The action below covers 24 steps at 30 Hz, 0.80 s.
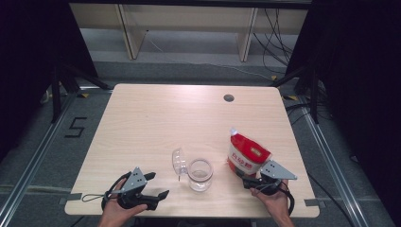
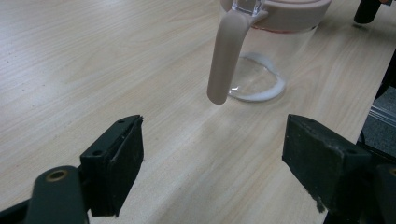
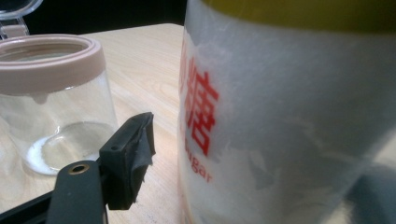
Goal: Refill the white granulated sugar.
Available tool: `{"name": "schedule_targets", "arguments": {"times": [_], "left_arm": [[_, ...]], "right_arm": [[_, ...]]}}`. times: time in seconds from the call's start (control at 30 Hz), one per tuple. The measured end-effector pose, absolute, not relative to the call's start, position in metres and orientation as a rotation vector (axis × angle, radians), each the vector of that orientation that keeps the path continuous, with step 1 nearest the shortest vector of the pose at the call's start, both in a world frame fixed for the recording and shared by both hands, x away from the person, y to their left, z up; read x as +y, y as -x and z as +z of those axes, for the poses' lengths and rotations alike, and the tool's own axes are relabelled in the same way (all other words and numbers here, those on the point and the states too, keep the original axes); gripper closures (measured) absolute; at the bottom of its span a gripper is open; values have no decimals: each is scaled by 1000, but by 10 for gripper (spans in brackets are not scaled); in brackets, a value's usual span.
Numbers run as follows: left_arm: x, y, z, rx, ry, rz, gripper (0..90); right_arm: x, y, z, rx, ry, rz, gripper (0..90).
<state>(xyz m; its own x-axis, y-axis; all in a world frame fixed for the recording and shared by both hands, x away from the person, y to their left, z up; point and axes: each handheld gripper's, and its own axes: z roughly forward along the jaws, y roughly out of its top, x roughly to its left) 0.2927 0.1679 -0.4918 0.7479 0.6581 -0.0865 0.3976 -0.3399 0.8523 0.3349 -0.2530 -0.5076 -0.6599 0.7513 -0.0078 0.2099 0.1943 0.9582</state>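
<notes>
The sugar bag (image 1: 248, 157) stands upright near the table's (image 1: 156, 118) front right edge, just right of the glass jar (image 1: 200, 174), whose clear lid (image 1: 178, 161) is flipped open to its left. The right gripper (image 1: 249, 181) sits at the bag's base, jaws spread wide around it, not visibly pressing. The left gripper (image 1: 158, 185) rests left of the jar, jaws apart and holding nothing.
</notes>
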Motion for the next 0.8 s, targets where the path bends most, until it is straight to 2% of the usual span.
{"name": "schedule_targets", "arguments": {"times": [0.8], "left_arm": [[167, -290, -491, 786, -1975, 336, 202]], "right_arm": [[-252, -338, -510, 1952, -865, 1493, 296]]}}
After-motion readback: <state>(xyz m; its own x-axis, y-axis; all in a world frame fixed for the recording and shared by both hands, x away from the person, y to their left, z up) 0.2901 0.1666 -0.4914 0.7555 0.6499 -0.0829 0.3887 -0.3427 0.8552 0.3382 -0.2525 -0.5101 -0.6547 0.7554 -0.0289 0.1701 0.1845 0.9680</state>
